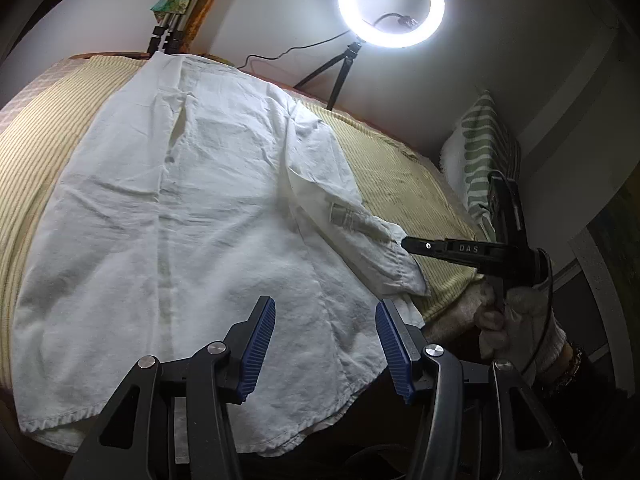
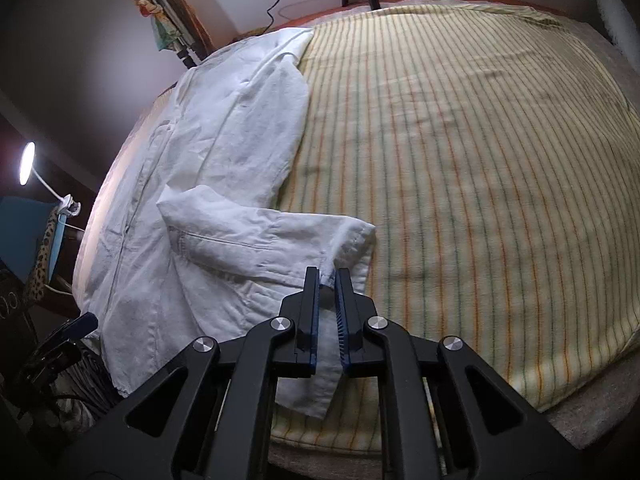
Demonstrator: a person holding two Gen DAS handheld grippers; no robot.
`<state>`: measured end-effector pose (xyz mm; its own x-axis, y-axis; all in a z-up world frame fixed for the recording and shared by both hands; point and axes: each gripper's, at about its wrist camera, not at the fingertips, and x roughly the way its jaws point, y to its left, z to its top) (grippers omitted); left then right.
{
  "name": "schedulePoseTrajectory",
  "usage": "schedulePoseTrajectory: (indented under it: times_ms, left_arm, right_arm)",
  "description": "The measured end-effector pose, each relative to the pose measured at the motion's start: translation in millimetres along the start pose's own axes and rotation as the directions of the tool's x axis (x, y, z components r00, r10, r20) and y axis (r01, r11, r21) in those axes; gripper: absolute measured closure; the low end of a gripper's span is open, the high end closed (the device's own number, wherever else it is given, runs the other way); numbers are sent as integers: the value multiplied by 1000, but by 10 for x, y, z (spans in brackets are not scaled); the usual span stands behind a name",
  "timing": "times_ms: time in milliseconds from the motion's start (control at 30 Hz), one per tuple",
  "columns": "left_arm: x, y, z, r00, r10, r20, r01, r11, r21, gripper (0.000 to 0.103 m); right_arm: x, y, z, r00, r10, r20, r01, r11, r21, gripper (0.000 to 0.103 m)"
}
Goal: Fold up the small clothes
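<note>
A white button shirt (image 1: 192, 216) lies spread flat, front up, on a yellow striped cloth (image 1: 404, 184); it also shows in the right wrist view (image 2: 224, 148). My left gripper (image 1: 326, 320) is open and empty, hovering over the shirt's hem near its right side. My right gripper (image 2: 328, 276) is shut on the cuff end of the shirt's sleeve (image 2: 280, 240), which lies bent across the shirt's side. In the left wrist view the right gripper (image 1: 404, 243) touches the sleeve's cuff (image 1: 380, 240) from the right.
The striped cloth (image 2: 480, 160) covers the bed. A lit ring light (image 1: 391, 3) on a tripod stands behind it. A green-striped pillow (image 1: 484, 152) leans at the right wall. A desk lamp (image 2: 27, 162) shines at the left.
</note>
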<state>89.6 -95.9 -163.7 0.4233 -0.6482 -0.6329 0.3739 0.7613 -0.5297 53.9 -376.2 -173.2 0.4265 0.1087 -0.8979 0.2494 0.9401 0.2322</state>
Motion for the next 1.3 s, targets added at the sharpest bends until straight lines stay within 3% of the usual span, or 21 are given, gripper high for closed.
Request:
schedulePoseTrajectory:
  times_ms: [167,300,367,433,500,567,633,733,833,900,1067,1233,1300]
  left_arm:
    - [-94,98,38,1000,4,26,-3,999,-36,50]
    - [-190,193,63,999,6,48,-2,998,-68,50]
    - [-239,255,77,998,-1,62,6,996,-93,49]
    - [-284,324,82,997,-21,72,30,991,-129,48]
    - [-317,384,78,996,-44,80,57,985,-165,43]
    - [-334,431,69,995,-65,82,80,978,-191,41]
    - [-327,460,62,994,-86,72,99,973,-207,40]
    - [-291,465,47,994,-95,54,104,972,-209,38]
    - [-225,433,4,993,-113,32,117,969,-216,38]
    - [-165,354,-33,992,-126,10,125,970,-206,37]
    - [54,90,-94,993,-99,-62,92,990,-105,37]
    - [255,50,-97,992,-78,-101,69,994,-90,41]
    - [324,64,-85,991,-73,-116,62,994,-93,50]
  right_arm:
    - [-269,211,-19,995,78,65,-75,996,-38,97]
    - [-649,683,-107,977,172,123,-145,969,-198,97]
    - [-726,965,-183,968,236,89,-202,936,-287,97]
    - [-703,1268,-315,956,293,2,-271,887,-374,97]
    - [-659,1453,-446,942,324,-87,-329,841,-429,90]
    - [-617,1543,-507,930,339,-139,-365,815,-451,60]
    - [-646,1494,-451,926,357,-124,-372,810,-453,48]
    - [-605,1285,-204,935,348,-73,-349,858,-377,48]
    - [-416,996,131,973,231,-12,-225,931,-286,48]
    - [-239,755,391,984,177,5,-173,966,-191,48]
    - [192,390,975,996,88,33,-84,991,-107,48]
    - [606,266,1337,996,82,23,-80,994,-78,48]
    - [737,277,1418,997,73,12,-72,993,-96,66]
